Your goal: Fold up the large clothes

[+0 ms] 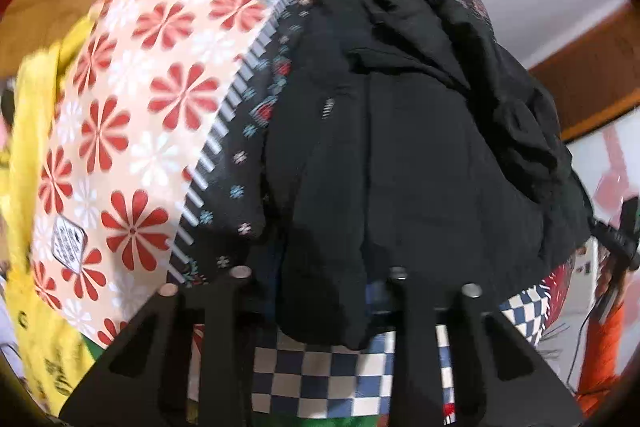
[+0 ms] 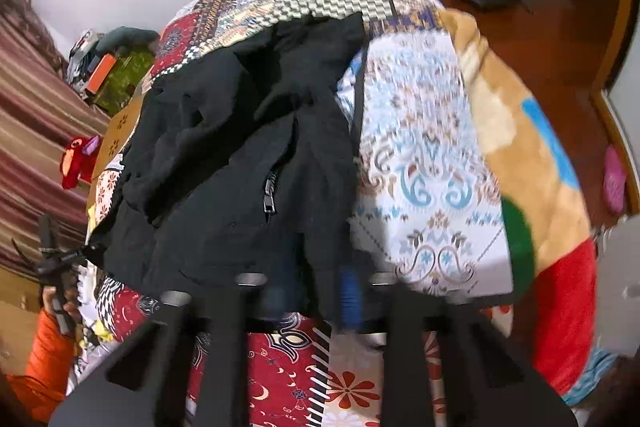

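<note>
Both jaws look open, L gripper [image 1: 320, 279] & R gripper [image 2: 316, 281] at the black jacket [image 1: 420, 147] hem, prob. to grab it off the bed quilt [image 1: 152, 107].

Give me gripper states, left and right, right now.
Left gripper: open, black jacket hem hanging between its fingers.
Right gripper: open, jacket edge between its fingers, not clamped.

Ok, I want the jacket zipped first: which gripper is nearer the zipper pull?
Right, likely. The zipper pull sits above the right gripper, slightly left of its jaws. The left gripper faces the hem of the black jacket, and its view shows no clear zipper pull.
</note>
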